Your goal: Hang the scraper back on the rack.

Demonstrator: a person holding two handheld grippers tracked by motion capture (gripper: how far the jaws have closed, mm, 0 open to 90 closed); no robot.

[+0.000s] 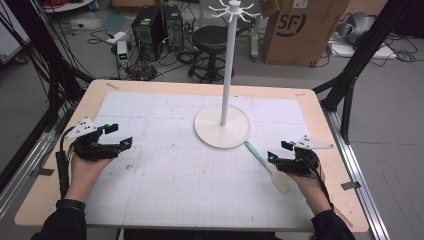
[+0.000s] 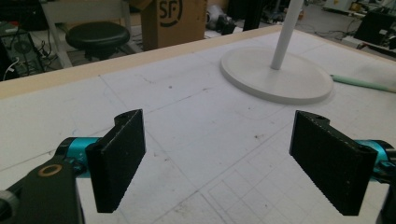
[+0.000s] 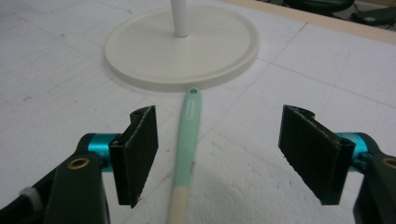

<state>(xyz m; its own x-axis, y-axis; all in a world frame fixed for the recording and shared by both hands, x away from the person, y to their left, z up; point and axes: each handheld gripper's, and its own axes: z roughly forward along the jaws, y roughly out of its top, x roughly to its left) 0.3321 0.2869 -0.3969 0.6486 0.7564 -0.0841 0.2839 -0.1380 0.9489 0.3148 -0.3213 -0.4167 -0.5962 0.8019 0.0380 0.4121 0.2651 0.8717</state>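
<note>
Right gripper view puts my right gripper (image 3: 219, 154) spread wide and empty, its jaws straddling the spatula (image 3: 186, 154), which lies flat on the white mat (image 3: 56, 70) closer to the left jaw than the right. Its long axis runs away from me, mint handle far, pale blade near, and the handle tip with its hang hole all but touches the rim of the round stand base (image 3: 187, 46). My right hand is plainly the nearer one. Across the table my left gripper (image 1: 116, 135) is also released, holding nothing, well apart from it. Only the base and its white pole (image 1: 227, 65) crowd a lift toward the hooks (image 1: 234, 10).
</note>
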